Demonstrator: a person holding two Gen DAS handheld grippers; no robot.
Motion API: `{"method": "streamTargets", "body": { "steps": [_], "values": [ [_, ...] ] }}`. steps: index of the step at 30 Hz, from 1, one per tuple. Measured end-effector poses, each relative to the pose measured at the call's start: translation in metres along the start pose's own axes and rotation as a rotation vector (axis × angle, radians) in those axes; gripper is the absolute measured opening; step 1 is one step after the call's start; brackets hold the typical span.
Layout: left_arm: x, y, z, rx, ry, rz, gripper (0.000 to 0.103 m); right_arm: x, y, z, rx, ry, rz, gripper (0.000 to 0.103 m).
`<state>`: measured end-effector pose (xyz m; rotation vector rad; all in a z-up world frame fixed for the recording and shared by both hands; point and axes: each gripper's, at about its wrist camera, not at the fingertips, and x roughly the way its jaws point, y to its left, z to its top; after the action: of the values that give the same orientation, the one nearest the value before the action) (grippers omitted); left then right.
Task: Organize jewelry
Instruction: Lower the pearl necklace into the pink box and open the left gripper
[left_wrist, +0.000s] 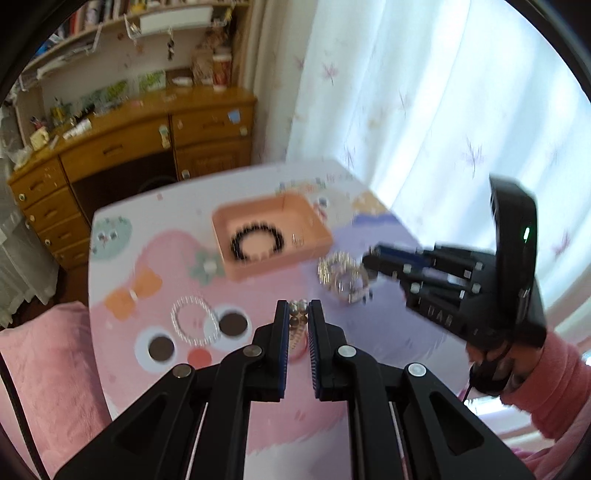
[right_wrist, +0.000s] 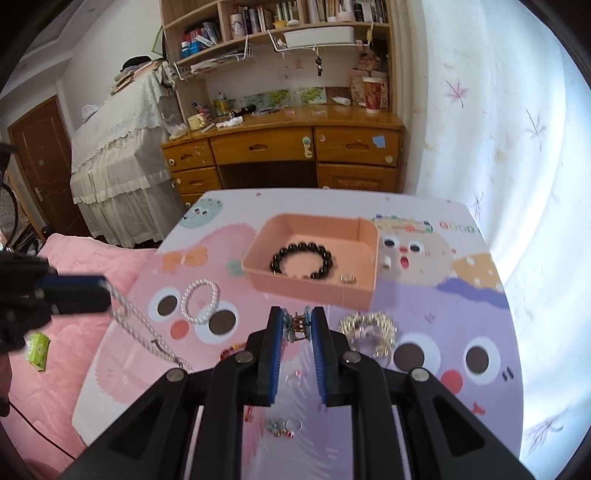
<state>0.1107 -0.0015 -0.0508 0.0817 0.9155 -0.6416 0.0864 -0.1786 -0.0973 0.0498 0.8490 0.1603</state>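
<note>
Glossy black beads on the bracelet (right_wrist: 302, 261), in a matt peach plastic tray (right_wrist: 364, 236). Pearly white sheen on the bead bracelet (right_wrist: 201, 301). Varnished, shiny wood on the desk (right_wrist: 280, 144). Fuzzy pink cloth on the blanket (right_wrist: 70, 280).

Black left gripper (left_wrist: 299, 314) with blue pads, silver pivot screws, pink fuzzy sleeve (left_wrist: 554, 384), green indicator light (left_wrist: 526, 233)
</note>
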Motion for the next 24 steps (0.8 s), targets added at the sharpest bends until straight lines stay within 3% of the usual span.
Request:
{"method": "streamTargets", "body": {
  "steps": [7, 13, 19, 24],
  "values": [
    [-0.02, -0.002, 0.048, -0.019, -0.201, 0.034, 0.008, 0.002, -0.009, 0.034, 0.034, -0.028, 0.071, 0.015],
    [0.005, 0.005, 0.076, -0.102, -0.347, 0.055, 0.008, 0.018, -0.022, 0.057, 0.044, -0.073, 0.114, 0.015],
    [0.055, 0.016, 0.084, -0.16, -0.362, 0.04, 0.008, 0.049, -0.036, 0.066, 0.028, -0.058, 0.117, 0.016],
    [0.11, 0.023, 0.084, -0.213, -0.273, 0.091, 0.008, 0.079, -0.051, 0.06, 0.044, -0.006, 0.119, 0.016]
  ]
}}
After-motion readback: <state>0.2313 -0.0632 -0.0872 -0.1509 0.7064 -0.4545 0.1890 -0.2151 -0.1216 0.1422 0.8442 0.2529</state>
